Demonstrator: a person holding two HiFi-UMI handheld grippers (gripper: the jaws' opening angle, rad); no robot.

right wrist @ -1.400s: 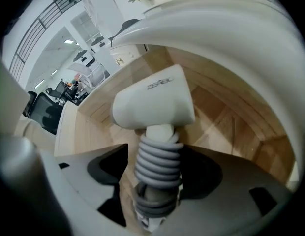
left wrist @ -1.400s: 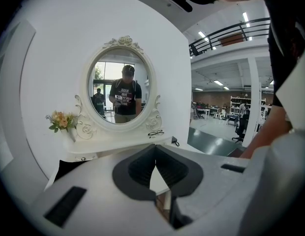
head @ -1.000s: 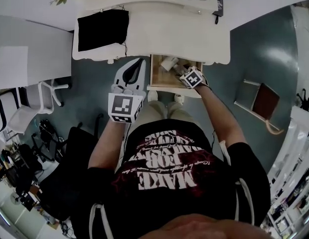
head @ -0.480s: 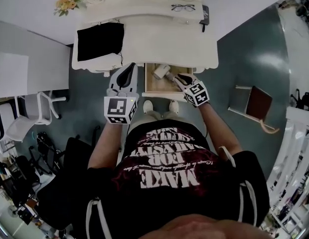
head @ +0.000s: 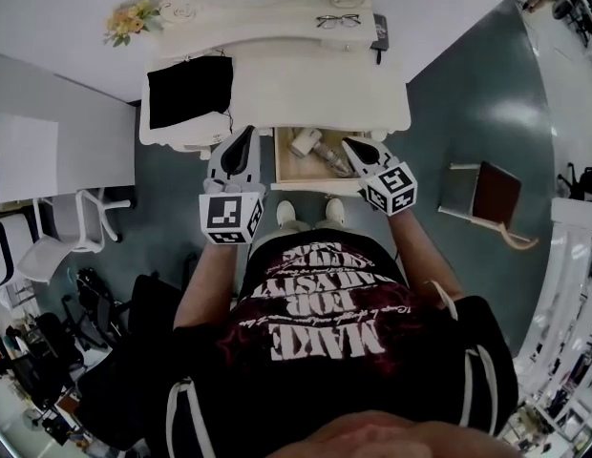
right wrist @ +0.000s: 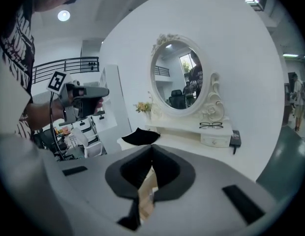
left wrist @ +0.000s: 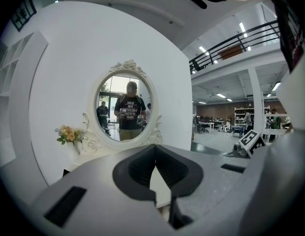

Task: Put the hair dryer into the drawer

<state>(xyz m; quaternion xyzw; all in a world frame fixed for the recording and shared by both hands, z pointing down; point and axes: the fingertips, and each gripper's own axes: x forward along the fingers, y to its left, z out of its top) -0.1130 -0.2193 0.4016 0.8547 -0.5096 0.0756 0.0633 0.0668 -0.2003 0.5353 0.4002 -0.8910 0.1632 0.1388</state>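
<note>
Hair dryer point(head: 313, 145) is lying inside the open drawer point(head: 283, 160), between and below both sets of fingertips. Left gripper point(head: 245, 135) and right gripper point(head: 349, 145) are holding fingers together, empty. Closing is likely remaining: pushing the drawer front squarely, evenly.

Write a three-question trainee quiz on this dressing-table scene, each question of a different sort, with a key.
1. True or false: the hair dryer lies inside the open drawer.
2. Pick one: which item lies just below the mirror? A. glasses B. a cup C. scissors
3. Short answer: is the right claw open or shut, and does it hold anything?

Key: 1. True. 2. A. 3. Shut, holding nothing.
</note>
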